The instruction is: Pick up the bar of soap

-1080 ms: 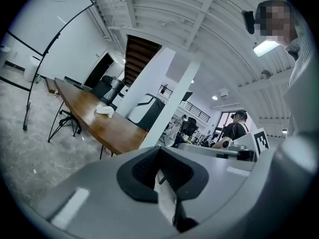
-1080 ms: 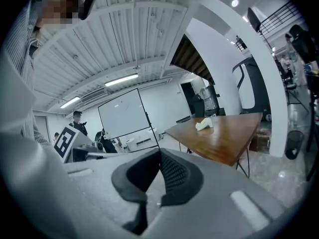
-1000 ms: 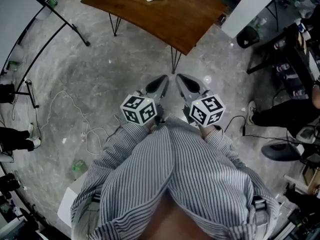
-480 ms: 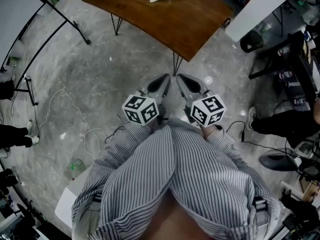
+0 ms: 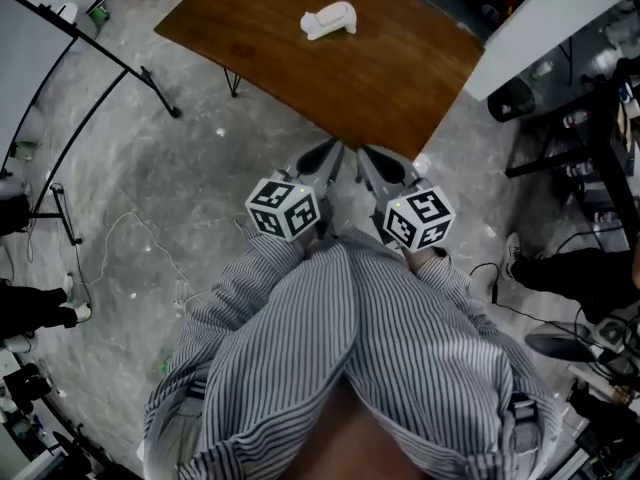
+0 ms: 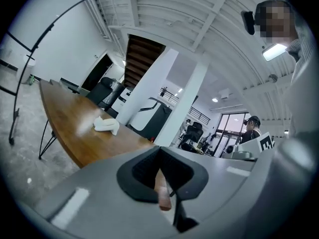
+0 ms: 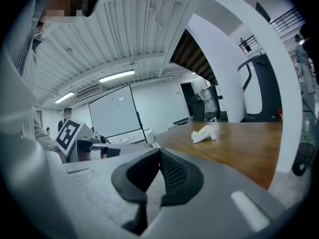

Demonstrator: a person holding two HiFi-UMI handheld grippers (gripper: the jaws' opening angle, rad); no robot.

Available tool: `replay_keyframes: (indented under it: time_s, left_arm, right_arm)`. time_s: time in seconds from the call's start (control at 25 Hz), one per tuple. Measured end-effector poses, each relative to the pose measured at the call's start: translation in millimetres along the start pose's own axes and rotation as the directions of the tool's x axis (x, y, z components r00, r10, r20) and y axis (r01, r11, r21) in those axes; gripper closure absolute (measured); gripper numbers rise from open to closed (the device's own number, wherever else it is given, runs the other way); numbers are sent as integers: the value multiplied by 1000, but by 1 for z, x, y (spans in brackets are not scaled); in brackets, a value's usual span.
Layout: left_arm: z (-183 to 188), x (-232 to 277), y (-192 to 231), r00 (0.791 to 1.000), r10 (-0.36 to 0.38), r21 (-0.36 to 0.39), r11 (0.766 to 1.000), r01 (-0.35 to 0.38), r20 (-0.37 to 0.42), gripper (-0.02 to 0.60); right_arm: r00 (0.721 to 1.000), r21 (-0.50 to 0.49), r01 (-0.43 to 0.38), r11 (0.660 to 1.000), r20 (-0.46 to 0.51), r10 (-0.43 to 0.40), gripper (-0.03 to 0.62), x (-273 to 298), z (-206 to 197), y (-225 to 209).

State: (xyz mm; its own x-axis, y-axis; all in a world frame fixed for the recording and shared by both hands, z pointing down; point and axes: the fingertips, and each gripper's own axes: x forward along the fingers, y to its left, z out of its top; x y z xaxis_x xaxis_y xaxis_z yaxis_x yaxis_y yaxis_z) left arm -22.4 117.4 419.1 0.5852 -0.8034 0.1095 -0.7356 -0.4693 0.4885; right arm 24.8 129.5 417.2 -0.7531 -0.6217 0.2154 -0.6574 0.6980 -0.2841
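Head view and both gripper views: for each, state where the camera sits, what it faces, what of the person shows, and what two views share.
Head view: on the person's head, looking steeply down at the wooden table, bar of soap and floor; striped shirt, left tongs, right tongs show.
Left gripper view: on the left tongs, looking along its shut jaws toward the table; shirt at right edge.
Right gripper view: on the right tongs, likewise; shirt at left edge.
Shared: both gripper views see the bar of soap.
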Motion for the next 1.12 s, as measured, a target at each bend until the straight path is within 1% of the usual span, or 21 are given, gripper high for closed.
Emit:
replay_keyframes:
  time_s: [0.2,0.32,0.4,0.56,0.68,0.76,0.84,0.92,1.0,1.12]
  left_arm:
    - [56,51,52,997,-58,57,997,60,-51,580]
    - [81,75,84,995,-71,90,993,78,-74,580]
    - [89,89,100,993,-73,80,994,80,-89,580]
    - [88,109,122,990,-72,37,996,77,-118,580]
    - [91,124,139,990,-63,22,998,66,-125,580]
    - [94,135,146,989,-57,27,998,61,-134,580]
    - [100,144,151,987,-59,55,996,68,-153,580]
    - [107,156,158,982,-63,112,990,84,-178,580]
    - [112,172,168,975,-72,173,979,110,-212,579]
    - [115,197,183,957,-88,248,956,159,-276,580]
  right_arm:
    - [996,29,78,997,35,-79,592,71,47,-46]
    - [991,45,117,992,61,-120,592,106,70,-68]
    - [988,58,135,989,62,-138,592,120,75,-81]
    - [984,86,168,982,40,-172,592,136,78,-105]
    - [985,90,165,982,30,-168,591,151,80,-116]
    - [986,96,163,982,23,-166,592,157,82,-125]
    - [984,101,171,980,27,-174,592,160,88,-133]
    - [982,99,178,979,40,-183,591,164,95,-142]
    - [982,108,179,978,38,-184,592,171,94,-153]
    - [983,123,178,976,24,-182,592,187,89,-168]
